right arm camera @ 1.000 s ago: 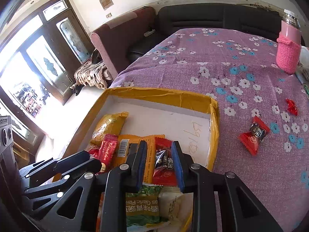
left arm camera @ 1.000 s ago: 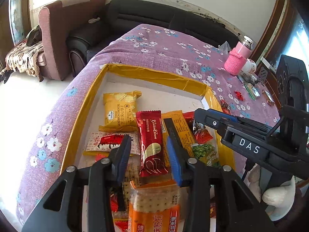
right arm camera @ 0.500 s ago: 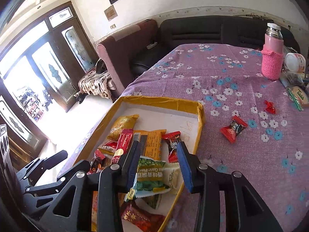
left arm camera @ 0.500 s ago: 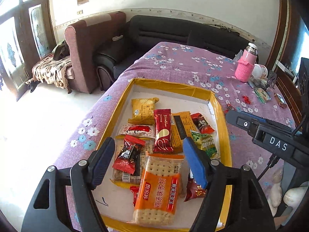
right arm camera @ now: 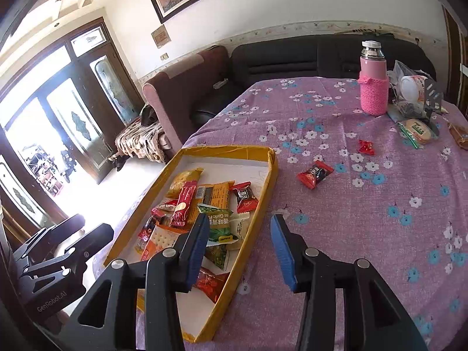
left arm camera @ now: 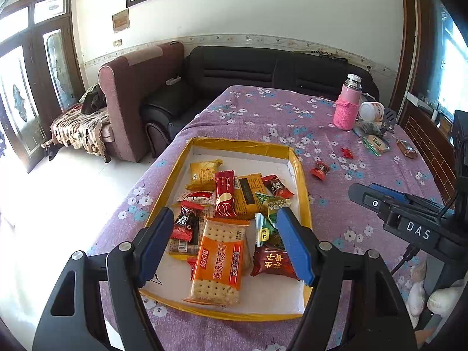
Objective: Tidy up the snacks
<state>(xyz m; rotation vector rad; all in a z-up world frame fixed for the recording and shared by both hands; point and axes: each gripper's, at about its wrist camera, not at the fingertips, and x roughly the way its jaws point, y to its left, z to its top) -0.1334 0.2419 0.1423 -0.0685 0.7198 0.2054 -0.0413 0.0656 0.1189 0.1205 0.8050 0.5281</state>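
Left tool (left arm camera: 225,242) spread wide, above tray (left arm camera: 301,172)

Black tongs (left arm camera: 225,242), blue pads (left arm camera: 295,245); silver screws; "DAS" lettering.

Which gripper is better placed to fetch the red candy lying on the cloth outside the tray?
Probably the right gripper: jaws open, already beside the tray's right rim, nearer the red candy. The left gripper hangs over the tray.
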